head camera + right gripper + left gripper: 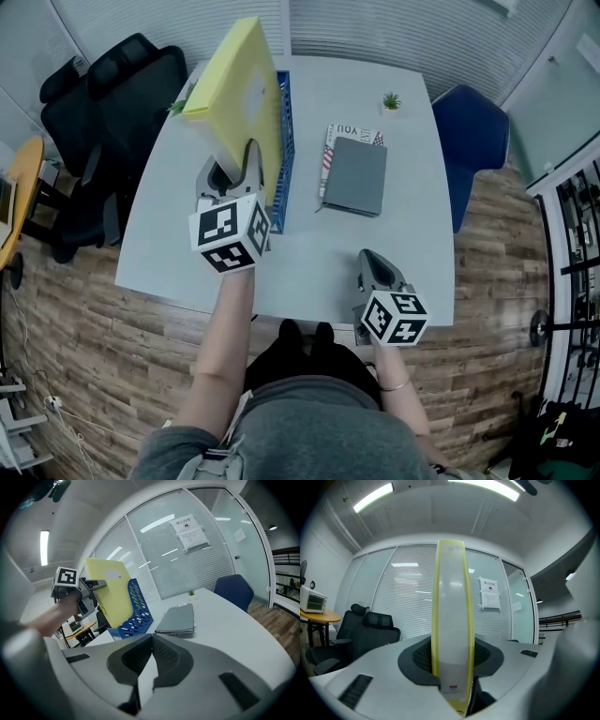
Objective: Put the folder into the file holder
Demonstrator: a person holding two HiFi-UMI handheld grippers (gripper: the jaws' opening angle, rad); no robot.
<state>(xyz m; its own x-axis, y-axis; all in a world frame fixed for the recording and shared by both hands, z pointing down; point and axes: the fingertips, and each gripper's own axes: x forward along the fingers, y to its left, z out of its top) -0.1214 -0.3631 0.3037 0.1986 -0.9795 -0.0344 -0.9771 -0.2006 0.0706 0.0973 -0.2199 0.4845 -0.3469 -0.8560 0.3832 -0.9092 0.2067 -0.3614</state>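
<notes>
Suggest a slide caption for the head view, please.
Left tongs hold the yellow folder at the blue file holder.

Only legible print: "YOU" on the magazine (349,130) under the grey notebook (356,176), right of the file holder (285,169). Glass-wall notice (489,594) and the folder (451,620) sticker (452,686) are unreadable.

Matt yellow plastic folder (239,84), blue plastic file holder (284,164), smooth table (319,267)

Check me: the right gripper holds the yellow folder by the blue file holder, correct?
No, the left gripper holds the yellow folder by the blue file holder; the left gripper view shows its jaws clamped on it.
</notes>
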